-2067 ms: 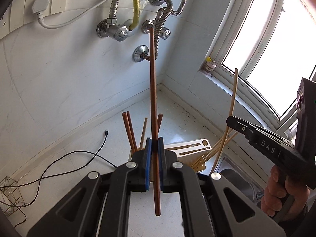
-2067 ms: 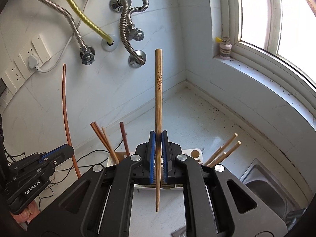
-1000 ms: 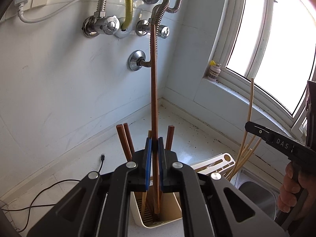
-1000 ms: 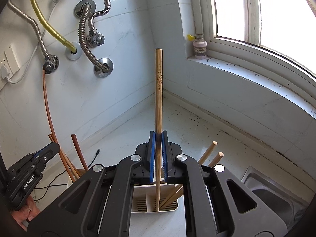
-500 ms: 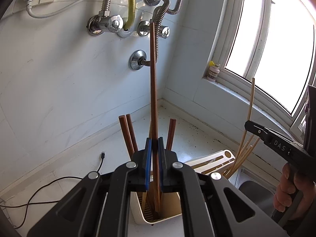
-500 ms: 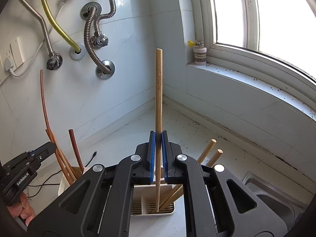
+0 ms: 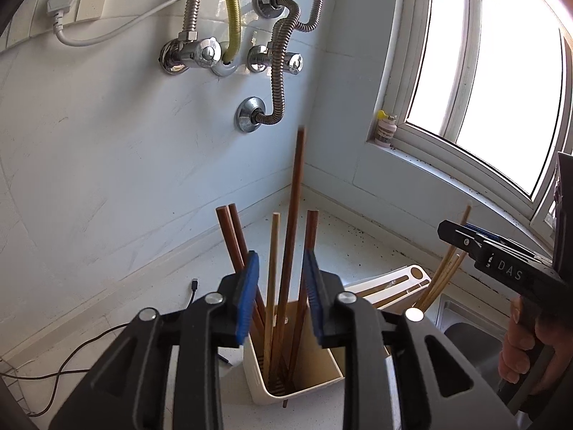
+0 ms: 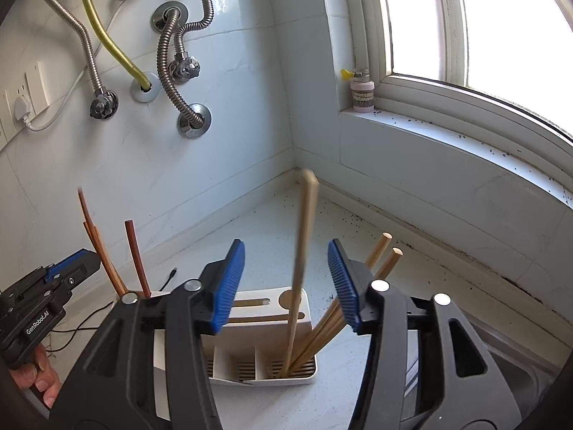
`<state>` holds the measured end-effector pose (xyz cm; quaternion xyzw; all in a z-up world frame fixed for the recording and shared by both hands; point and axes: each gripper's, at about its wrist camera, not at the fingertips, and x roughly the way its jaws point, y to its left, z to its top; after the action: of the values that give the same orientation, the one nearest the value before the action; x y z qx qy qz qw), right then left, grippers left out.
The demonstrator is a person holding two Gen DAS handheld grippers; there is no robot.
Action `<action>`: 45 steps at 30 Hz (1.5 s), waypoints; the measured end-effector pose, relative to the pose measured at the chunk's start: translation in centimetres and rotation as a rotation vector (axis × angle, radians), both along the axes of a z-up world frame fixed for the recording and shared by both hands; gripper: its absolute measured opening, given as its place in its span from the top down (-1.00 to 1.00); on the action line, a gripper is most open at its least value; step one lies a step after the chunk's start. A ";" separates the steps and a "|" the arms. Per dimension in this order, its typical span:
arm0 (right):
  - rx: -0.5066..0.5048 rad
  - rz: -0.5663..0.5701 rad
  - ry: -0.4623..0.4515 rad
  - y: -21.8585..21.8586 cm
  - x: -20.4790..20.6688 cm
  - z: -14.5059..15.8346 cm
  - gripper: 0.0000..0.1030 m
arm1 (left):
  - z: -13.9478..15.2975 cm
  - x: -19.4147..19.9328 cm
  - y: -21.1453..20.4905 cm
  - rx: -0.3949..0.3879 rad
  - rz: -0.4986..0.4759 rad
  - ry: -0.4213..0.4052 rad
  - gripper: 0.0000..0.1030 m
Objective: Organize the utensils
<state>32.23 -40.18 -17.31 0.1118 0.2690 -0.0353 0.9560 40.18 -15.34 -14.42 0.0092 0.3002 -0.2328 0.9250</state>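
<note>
Chopsticks are standing in the white utensil holder on the pale worktop, which sits in the corner beside the window. I am holding my left gripper over the holder's left compartment; its jaws have just been opening, and the long dark brown chopstick is rising between the blue pads without either one pressing on it. Its lower end is sitting inside the compartment among the other brown sticks. I am holding my right gripper over the right compartment; its jaws have just been opening too and are standing wide apart, with the pale bamboo chopstick leaning free between them, blurred near its top, its tip down in the slot beside two other bamboo sticks.
</note>
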 end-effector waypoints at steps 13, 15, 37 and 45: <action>0.025 -0.033 -0.052 -0.9 -1.0 0.8 -0.26 | 2.1 -1.8 0.8 -0.013 0.027 -0.090 -0.17; 0.019 -0.039 -0.066 -0.9 -1.3 1.1 -0.39 | 2.4 -2.2 1.1 -0.022 0.042 -0.109 -0.44; 0.048 -0.103 -0.136 -1.9 -2.9 2.6 -0.83 | 4.2 -3.9 3.5 -0.043 0.132 -0.193 -0.89; 0.040 -0.095 -0.141 -1.8 -3.0 2.8 -0.83 | 4.3 -4.0 3.8 -0.045 0.137 -0.185 -0.89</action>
<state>29.23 -41.98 -14.49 0.1456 0.1960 -0.0675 0.9674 36.20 -11.50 -10.08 -0.0105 0.2085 -0.1738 0.9624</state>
